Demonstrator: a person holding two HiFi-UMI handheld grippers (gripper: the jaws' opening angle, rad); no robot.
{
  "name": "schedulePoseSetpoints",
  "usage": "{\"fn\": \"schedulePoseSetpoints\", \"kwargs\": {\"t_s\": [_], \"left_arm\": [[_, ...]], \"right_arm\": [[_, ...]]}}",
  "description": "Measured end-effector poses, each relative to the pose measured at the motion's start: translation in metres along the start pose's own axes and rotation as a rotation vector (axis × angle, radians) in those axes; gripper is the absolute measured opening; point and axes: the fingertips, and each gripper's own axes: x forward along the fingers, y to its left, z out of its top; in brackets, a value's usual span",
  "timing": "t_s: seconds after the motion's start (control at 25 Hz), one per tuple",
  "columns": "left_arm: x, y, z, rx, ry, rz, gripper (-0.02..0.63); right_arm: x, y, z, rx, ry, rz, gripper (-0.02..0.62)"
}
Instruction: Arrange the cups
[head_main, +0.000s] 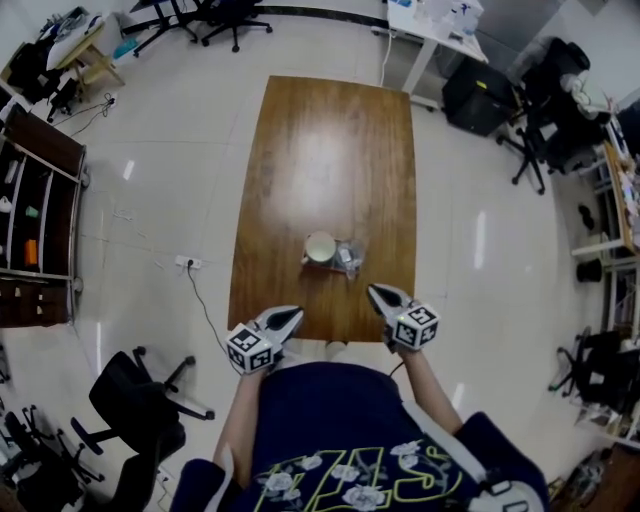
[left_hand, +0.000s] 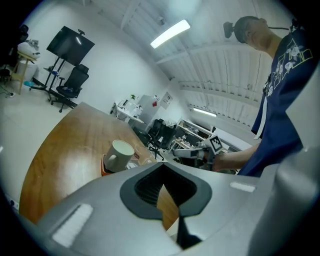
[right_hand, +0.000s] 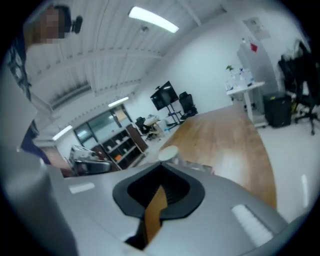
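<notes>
In the lower middle of the head view, the left hand-held gripper and the right hand-held gripper sit side by side, tips angled toward each other. Both have their jaws pressed together, nothing between them. The forearms run back toward the bottom edge.

One table, one white mug, one clear cup, and two tools: left tool, right tool.

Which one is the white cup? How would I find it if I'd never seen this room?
Find the long brown wooden table in the middle of the room and look near the end closest to the person. The white cup stands there beside a see-through glass. It is the only creamy-white one, and it has a handle.
</notes>
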Motion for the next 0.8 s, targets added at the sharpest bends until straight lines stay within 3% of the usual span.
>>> {"fn": "schedulePoseSetpoints", "kwargs": {"t_s": [0.08, 0.2, 0.36, 0.56, 0.8], "left_arm": [[-0.001, 0.005, -0.008, -0.012, 0.007, -0.001, 0.002], [0.008, 0.005, -0.011, -0.014, 0.017, -0.014, 0.002], [0.023, -0.005, -0.001, 0.003, 0.025, -0.049, 0.002], [0.037, -0.005, -0.012, 0.013, 0.061, -0.073, 0.002], [0.05, -0.013, -0.011, 0.022, 0.081, -0.091, 0.002]], "right_arm": [[-0.005, 0.02, -0.021, 0.05, -0.013, 0.076, 0.006], [-0.004, 0.043, -0.039, 0.03, 0.05, 0.118, 0.006], [0.002, 0.065, -0.022, 0.005, -0.002, 0.172, 0.006], [0.006, 0.061, -0.005, 0.017, -0.053, 0.158, 0.006], [0.003, 0.046, -0.027, 0.018, -0.047, 0.151, 0.006]]}}
